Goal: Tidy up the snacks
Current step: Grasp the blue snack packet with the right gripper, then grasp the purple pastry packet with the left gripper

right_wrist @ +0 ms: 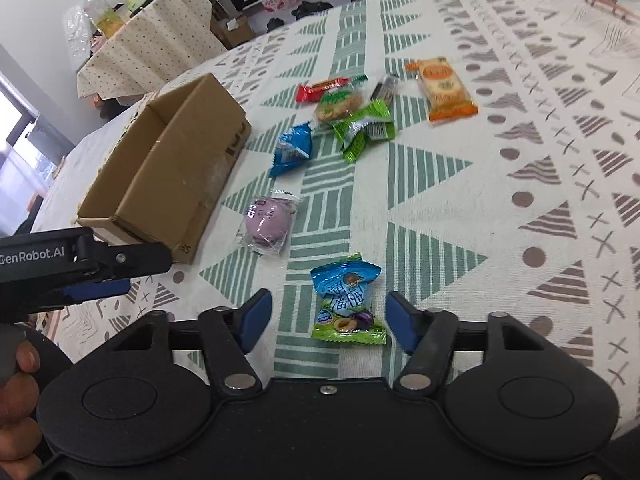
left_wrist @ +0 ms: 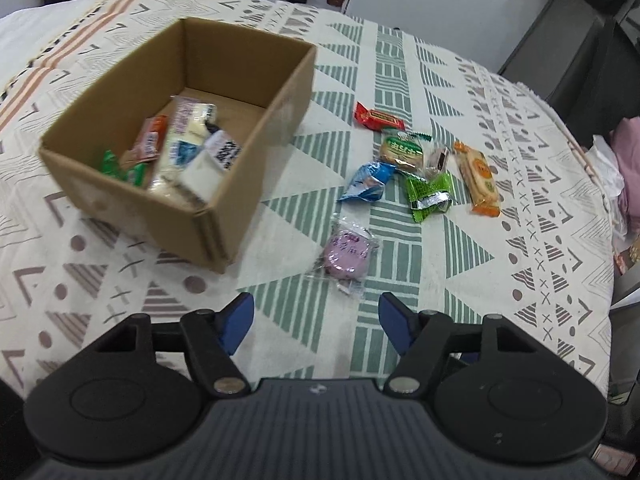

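At nine o'clock on the patterned tablecloth (left_wrist: 400, 60) stands the open cardboard box (left_wrist: 256, 152), with several wrapped snacks inside (their labels are too blurred to read). The left gripper (left_wrist: 316, 316) hangs wide open and holds nothing, with the purple snack (left_wrist: 348, 254) just ahead at twelve o'clock. Further, toward one o'clock, lie the blue packet (left_wrist: 366, 182), the red bar (left_wrist: 378, 118) and the orange cracker pack (left_wrist: 478, 178). The right gripper (right_wrist: 328, 318) is also spread wide and empty, and the blue-green plum candy bag (right_wrist: 347, 300) lies between its fingers.
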Available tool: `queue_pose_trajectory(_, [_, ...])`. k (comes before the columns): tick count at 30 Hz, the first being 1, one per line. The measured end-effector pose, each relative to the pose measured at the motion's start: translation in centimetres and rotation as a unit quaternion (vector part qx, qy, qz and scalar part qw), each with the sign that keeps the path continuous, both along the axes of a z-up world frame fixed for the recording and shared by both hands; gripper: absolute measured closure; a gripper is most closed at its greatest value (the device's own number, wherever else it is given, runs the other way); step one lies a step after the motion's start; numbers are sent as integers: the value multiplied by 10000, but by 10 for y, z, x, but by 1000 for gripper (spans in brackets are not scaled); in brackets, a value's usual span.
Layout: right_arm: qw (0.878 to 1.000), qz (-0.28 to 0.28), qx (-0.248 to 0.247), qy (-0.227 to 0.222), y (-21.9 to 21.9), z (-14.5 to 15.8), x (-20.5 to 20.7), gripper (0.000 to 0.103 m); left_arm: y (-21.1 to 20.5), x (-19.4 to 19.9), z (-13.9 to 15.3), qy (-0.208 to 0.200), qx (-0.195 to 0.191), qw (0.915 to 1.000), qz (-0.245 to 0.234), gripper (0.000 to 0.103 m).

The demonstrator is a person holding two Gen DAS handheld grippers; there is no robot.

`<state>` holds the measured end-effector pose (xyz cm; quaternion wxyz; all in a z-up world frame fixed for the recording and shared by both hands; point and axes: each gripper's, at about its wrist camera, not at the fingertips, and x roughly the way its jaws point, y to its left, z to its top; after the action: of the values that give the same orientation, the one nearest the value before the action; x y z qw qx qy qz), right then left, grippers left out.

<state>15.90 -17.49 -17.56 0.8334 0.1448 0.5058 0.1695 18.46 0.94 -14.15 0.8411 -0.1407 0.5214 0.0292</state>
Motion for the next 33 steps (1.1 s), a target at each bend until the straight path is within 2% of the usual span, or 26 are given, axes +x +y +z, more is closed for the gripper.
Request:
queue_pose_trajectory(6, [9999, 37, 52, 109, -2, -15, 10, 49, -17, 24, -16, 131, 205, 9996, -110, 35])
queue_pose_trajectory(9, [9998, 107, 62, 168, -2, -22, 15, 55, -24, 34, -25, 247, 274, 9992, -141, 35])
queue_pose_trajectory(11, [9995, 129, 83, 265, -3, -28, 18, 66, -27, 40, -30, 284, 343, 9989, -156, 35])
queue_pose_trajectory(14, [9993, 152, 190, 281, -5, -30, 21, 72, -33, 48, -39, 359, 480, 9980, -192, 35])
queue_pose_trajectory(21, [9990, -311, 291, 117, -25, -28, 26, 75, -45, 63, -50, 385, 662, 9965, -332, 35])
queue_pose_trajectory(23, [9987, -452, 230, 44, -30, -27, 27, 75, -47, 67, -54, 461, 649, 9962, -361, 43])
queue_pose_trajectory(25, [9983, -557, 159, -3, -33, -26, 29, 75, -49, 69, -59, 592, 575, 9960, -353, 57])
queue_pose_trajectory(28, [9979, -615, 190, 74, -34, -30, 31, 71, -54, 68, -60, 535, 768, 9948, -413, 64])
queue_pose_trajectory(30, [9983, -562, 127, 72, -31, -31, 31, 69, -55, 68, -58, 532, 769, 9947, -418, 69])
queue_pose_trajectory(33, [9987, -504, 111, 52, -28, -32, 32, 69, -52, 66, -54, 528, 696, 9953, -422, 71])
